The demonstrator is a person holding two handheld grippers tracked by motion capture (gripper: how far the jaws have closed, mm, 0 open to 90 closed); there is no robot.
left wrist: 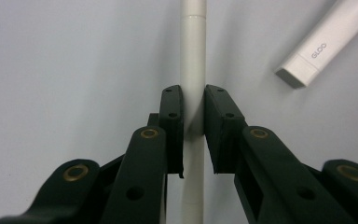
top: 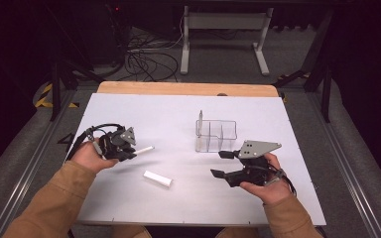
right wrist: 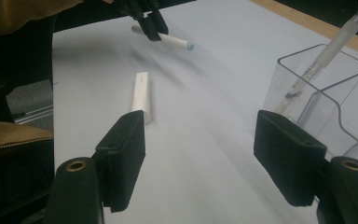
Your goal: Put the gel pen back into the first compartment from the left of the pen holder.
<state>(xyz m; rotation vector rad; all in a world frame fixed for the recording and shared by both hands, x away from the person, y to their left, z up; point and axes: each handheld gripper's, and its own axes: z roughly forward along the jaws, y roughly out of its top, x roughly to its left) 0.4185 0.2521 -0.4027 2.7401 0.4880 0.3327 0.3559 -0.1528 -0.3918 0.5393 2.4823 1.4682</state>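
Observation:
My left gripper is shut on a thin white marker and holds it just above the white table at the left. The right gripper view shows that marker in the far gripper's jaws, its bluish tip pointing right. A white flat glue stick lies on the table between my hands. My right gripper hovers open at the right with nothing between its jaws, just in front of a clear plastic organiser that holds an upright pen.
The white table top has a wooden strip along its far edge. Beyond it stand a white desk frame and loose cables on the floor. Brown sleeves come in from the bottom.

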